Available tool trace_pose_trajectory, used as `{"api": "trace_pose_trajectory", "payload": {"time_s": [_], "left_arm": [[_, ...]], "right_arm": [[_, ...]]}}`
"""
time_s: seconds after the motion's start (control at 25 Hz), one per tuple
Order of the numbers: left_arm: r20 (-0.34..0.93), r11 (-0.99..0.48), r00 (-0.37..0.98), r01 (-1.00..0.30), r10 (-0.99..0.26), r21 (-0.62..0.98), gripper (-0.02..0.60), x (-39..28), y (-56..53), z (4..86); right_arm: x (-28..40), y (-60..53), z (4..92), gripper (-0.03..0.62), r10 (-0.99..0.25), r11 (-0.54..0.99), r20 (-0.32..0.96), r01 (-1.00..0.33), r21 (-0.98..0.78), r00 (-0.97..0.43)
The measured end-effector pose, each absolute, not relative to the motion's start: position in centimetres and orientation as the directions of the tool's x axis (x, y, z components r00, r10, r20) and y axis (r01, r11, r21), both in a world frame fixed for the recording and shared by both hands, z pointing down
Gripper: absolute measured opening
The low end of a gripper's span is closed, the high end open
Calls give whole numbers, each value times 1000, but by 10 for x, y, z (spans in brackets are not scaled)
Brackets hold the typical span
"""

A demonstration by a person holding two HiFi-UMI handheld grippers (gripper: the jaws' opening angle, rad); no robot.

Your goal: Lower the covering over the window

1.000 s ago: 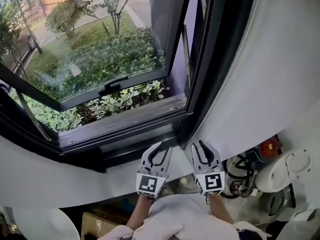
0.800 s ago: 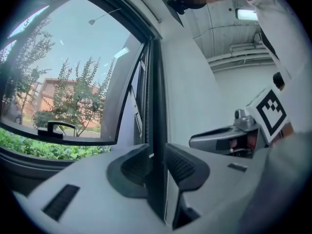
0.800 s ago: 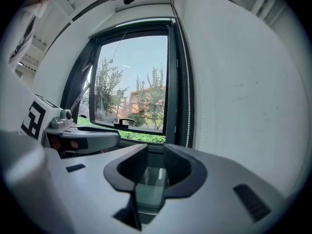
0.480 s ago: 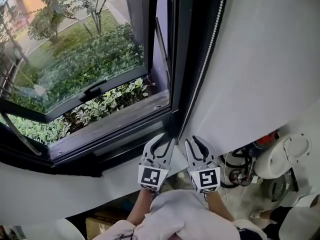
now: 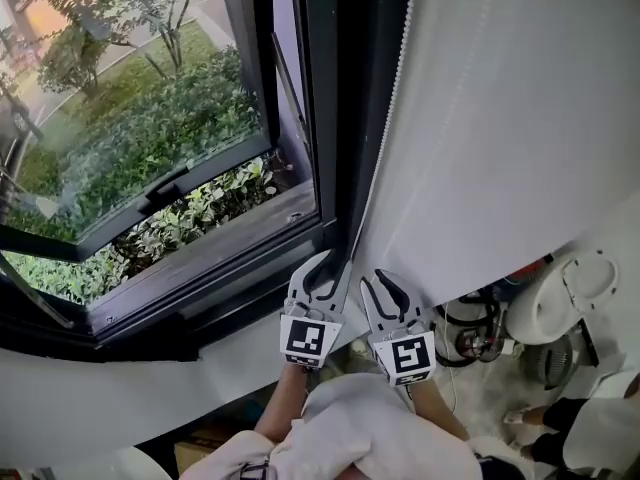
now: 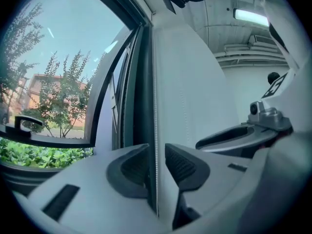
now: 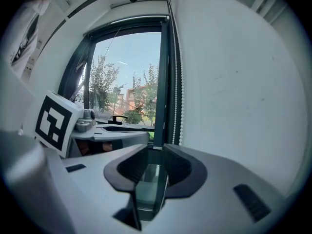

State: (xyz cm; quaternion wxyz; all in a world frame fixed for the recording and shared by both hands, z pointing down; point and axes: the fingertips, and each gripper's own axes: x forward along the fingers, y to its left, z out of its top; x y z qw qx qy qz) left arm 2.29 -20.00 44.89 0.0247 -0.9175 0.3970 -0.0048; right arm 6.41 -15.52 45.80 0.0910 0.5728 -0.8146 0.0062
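left hand-held gripper [image 5: 332, 264] has slid over the bead chain [image 6: 155, 82], 12-to-6 o'clock between spread jaws, unpinched, so pinch looks next; right hand-held gripper [image 5: 380, 280] spread, empty.

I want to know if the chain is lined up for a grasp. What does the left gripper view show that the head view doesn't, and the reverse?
Only the left gripper view: the bead chain runs through the gap between the left hand-held gripper's open jaws, unpinched; a ceiling light shows too. Only the head view: the person's sleeve and the floor clutter. Both: the window handle, the shrubs, the white surface beside the chain and the right hand-held gripper.
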Motion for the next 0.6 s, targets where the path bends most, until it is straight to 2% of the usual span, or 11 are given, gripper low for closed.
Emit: {"api": "trace_pose_trajectory", "payload": {"time_s": [0.44,0.6], "left_arm": [[15,-684,685,-725,-728,-79,112,46,-229,454],[25,-680,681,-728,-732,-90,133,52,-239,457]], "right_arm": [[65,-158,458,95,-919,374,171,-922,99,-354],[68,-160,459,95,-920,373,174,-923,100,-353]]}}
